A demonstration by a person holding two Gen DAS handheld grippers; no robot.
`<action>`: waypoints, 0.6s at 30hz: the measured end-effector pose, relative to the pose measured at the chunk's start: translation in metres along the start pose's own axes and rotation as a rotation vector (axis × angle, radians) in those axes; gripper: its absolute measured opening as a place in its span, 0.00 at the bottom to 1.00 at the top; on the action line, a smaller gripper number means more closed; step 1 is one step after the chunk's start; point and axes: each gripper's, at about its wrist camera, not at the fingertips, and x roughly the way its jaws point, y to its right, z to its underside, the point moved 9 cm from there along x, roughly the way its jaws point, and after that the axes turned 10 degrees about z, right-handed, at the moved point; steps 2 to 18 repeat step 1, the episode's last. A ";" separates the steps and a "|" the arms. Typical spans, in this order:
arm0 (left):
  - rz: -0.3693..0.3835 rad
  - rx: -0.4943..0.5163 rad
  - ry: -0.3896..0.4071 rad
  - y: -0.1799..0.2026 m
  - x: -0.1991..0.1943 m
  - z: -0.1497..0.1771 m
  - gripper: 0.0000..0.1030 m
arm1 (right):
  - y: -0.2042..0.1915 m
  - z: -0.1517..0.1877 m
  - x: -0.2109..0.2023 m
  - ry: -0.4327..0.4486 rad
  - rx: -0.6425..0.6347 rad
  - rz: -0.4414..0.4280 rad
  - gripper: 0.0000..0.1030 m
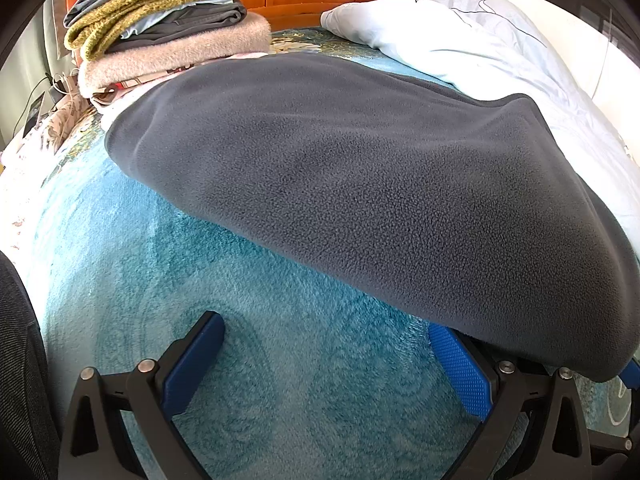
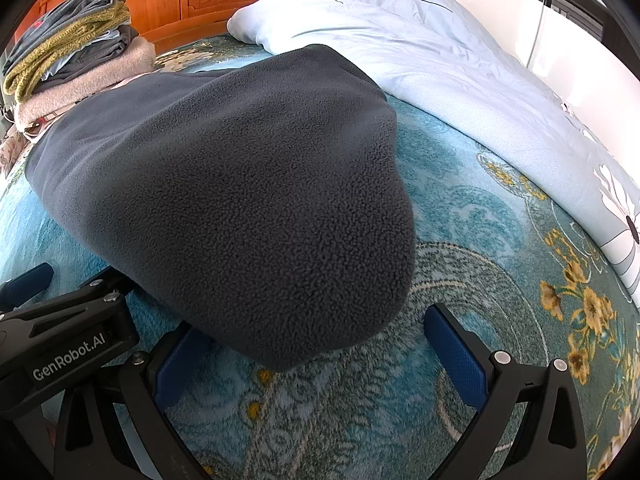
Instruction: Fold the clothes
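Teal bedspread (image 1: 168, 264), grey fleece (image 1: 360, 184) draped over spread, empty fingers (image 2: 456, 356) of both grippers.

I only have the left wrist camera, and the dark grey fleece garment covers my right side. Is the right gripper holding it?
Observer: No. The right gripper is open. The dark grey fleece garment only drapes over its left finger, and nothing is pinched.
Operator: Where does the fleece end on that side?
Observer: Its rounded end stops short of the gripper's right finger, which is uncovered, with the teal patterned plush blanket showing around it.
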 end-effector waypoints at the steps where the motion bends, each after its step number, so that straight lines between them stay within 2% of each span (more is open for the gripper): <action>1: 0.000 0.001 -0.001 -0.002 -0.005 0.002 1.00 | 0.000 0.001 0.000 0.000 0.000 0.000 1.00; 18: 0.000 0.001 -0.001 -0.002 -0.005 0.002 1.00 | 0.000 0.001 0.000 0.000 0.000 0.000 1.00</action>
